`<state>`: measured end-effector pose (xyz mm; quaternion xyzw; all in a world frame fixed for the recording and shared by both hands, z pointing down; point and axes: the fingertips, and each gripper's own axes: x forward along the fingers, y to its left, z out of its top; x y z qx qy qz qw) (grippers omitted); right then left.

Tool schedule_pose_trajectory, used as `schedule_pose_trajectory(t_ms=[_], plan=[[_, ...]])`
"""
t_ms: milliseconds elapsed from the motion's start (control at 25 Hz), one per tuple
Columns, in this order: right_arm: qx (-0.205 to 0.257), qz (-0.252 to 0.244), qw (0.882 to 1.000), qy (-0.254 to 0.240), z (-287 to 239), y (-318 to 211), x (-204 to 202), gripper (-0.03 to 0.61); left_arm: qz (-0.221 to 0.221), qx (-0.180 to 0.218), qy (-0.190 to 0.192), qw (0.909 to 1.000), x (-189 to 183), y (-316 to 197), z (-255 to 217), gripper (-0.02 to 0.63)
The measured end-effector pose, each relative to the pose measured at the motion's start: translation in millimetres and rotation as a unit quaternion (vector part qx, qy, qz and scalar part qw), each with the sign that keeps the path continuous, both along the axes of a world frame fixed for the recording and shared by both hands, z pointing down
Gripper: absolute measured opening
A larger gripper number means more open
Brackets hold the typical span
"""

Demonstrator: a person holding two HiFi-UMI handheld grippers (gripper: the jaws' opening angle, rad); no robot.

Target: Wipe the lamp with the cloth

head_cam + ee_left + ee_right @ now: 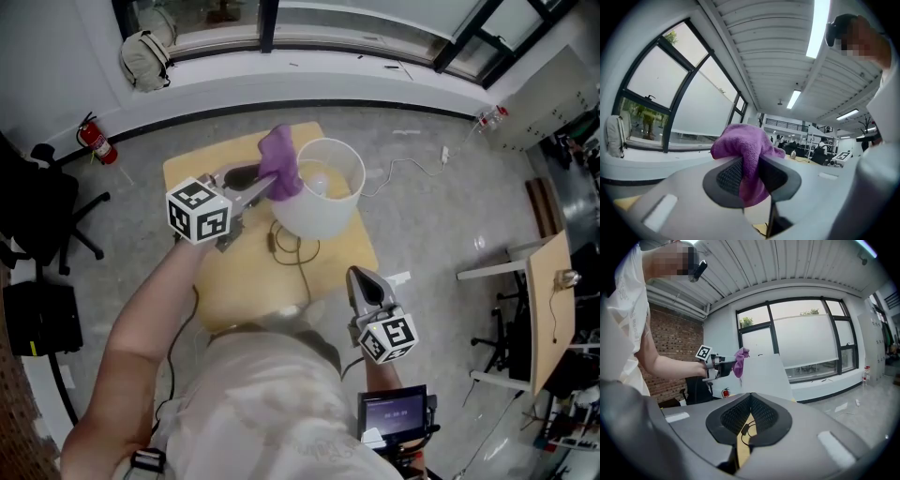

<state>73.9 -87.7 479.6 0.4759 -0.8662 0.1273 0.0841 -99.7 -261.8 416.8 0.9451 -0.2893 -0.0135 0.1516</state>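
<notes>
A white lamp shade stands on a small yellow table. A purple cloth is pressed against the shade's upper left rim, and my left gripper is shut on it. In the left gripper view the cloth bulges out above the two dark pads. My right gripper hovers near the table's front right edge, shut with nothing in it. The right gripper view looks past its own tips at the lamp shade and the cloth held to the shade's left side.
The lamp's dark cord runs over the tabletop toward me. A white cable lies on the floor to the right. A fire extinguisher, a black office chair and a backpack are at the left, a desk at the right.
</notes>
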Motion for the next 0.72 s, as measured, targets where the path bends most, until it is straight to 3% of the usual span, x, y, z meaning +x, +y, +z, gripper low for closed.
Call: schedule_pose_trajectory(t_ms=[200,400,720], plan=[[0.002,0.011,1.000,0.001,-1.9,2.0,9.1,0.014,-0.007,0.017,-0.049,0.9987,8.6,-15.3,-1.5,0.092],[-0.001,0.024,1.000,0.003,-1.0,6.1,18.3,0.014,-0.029,-0.006,-0.062,0.9977,6.9,-27.3,16.0,0.092],[-0.004,0.041,0.999,0.001,0.8,13.5,24.0,0.015,-0.056,-0.034,-0.120,0.9906,2.0,-35.5,62.5,0.092]])
